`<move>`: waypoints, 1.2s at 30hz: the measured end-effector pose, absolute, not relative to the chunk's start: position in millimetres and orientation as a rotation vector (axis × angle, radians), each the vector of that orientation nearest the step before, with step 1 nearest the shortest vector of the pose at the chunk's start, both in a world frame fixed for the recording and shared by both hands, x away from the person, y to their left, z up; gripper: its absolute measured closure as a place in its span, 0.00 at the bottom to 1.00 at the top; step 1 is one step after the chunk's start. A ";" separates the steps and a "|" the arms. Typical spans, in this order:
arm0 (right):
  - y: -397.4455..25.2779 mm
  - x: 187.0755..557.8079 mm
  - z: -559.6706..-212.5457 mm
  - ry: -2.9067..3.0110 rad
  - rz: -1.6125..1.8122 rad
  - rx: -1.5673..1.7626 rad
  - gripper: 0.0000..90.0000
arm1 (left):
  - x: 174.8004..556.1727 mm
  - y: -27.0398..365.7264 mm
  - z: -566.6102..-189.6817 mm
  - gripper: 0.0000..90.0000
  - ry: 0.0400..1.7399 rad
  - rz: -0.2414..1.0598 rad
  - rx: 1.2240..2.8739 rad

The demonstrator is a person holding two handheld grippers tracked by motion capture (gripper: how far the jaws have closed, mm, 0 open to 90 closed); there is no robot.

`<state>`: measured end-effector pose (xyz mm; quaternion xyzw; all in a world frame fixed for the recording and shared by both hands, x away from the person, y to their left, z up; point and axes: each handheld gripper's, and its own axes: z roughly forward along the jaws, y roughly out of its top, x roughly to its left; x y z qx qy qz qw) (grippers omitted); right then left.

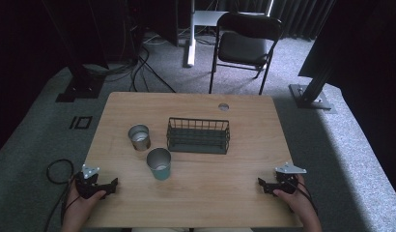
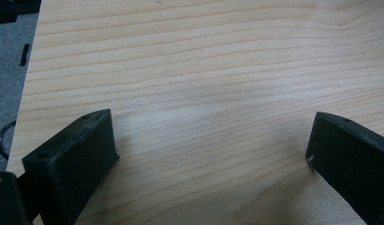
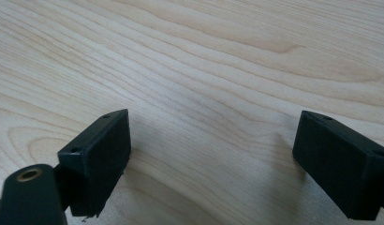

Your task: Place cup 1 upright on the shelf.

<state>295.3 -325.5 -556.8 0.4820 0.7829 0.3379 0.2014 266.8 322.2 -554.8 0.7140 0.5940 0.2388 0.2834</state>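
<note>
Left tool [image 1: 100, 185] at lower left, jaws apart and empty; right tool [image 1: 269, 185] likewise. Teal cup [image 1: 159, 164] upright near centre, up-right of left tool, probably nearer to it than right.

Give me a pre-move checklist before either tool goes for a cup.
1. Left tool open with nothing between its jaws: ok.
2. Right tool open with nothing between its jaws: ok.
3. Teal cup upright, nearest the left tool, path over the table free: ok.
4. Steel cup upright, apart from the teal cup: ok.
5. Basket holds nothing visible: ok.
6. Cups' contents: cannot tell.
</note>
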 end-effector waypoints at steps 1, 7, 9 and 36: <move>-325.5 295.3 -556.8 2.187 0.944 1.347 0.13 | 266.8 322.2 -554.8 0.03 1.590 0.639 1.911; -325.5 295.3 -556.8 2.187 0.943 1.346 0.13 | 266.7 322.6 -554.8 0.03 1.586 0.637 1.915; -325.5 295.3 -556.8 2.188 0.943 1.346 0.12 | 266.3 323.9 -554.9 0.03 1.569 0.632 1.926; -313.5 297.6 -553.8 2.240 0.988 1.277 0.13 | 265.9 325.1 -554.9 0.03 1.555 0.627 1.935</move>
